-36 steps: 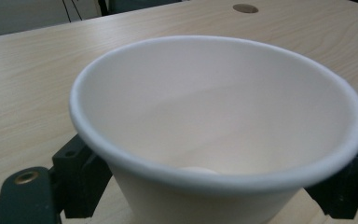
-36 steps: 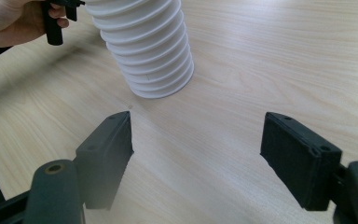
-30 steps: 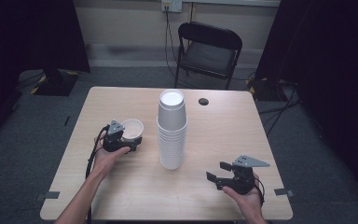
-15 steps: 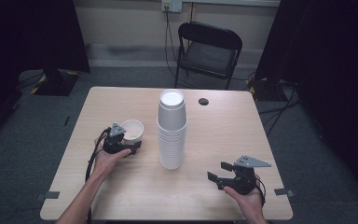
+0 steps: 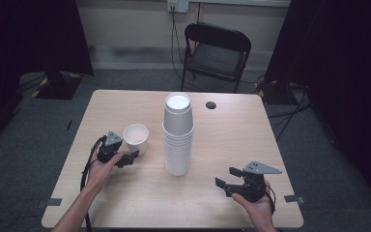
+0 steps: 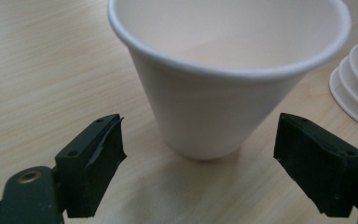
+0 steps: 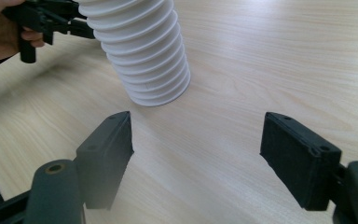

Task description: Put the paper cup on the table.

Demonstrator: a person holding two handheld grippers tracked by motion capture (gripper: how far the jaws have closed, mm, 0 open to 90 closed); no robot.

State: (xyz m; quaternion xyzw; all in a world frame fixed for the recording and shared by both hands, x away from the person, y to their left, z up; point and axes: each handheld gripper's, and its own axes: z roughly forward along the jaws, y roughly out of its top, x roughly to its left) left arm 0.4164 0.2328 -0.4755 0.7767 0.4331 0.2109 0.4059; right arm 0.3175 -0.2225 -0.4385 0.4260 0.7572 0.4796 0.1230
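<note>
The single white cup [image 5: 136, 138] stands upright on the bench [image 5: 232, 135], just left of the tall stack of cups [image 5: 178, 135]. The left claw [image 5: 131, 157] is spread wide just before the cup, not touching it. The right claw [image 5: 226, 177] is also spread, holding nothing, near the stack.

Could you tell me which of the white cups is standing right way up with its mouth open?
The single white cup before the open left gripper; the others are nested upside down in the tall stack.
</note>
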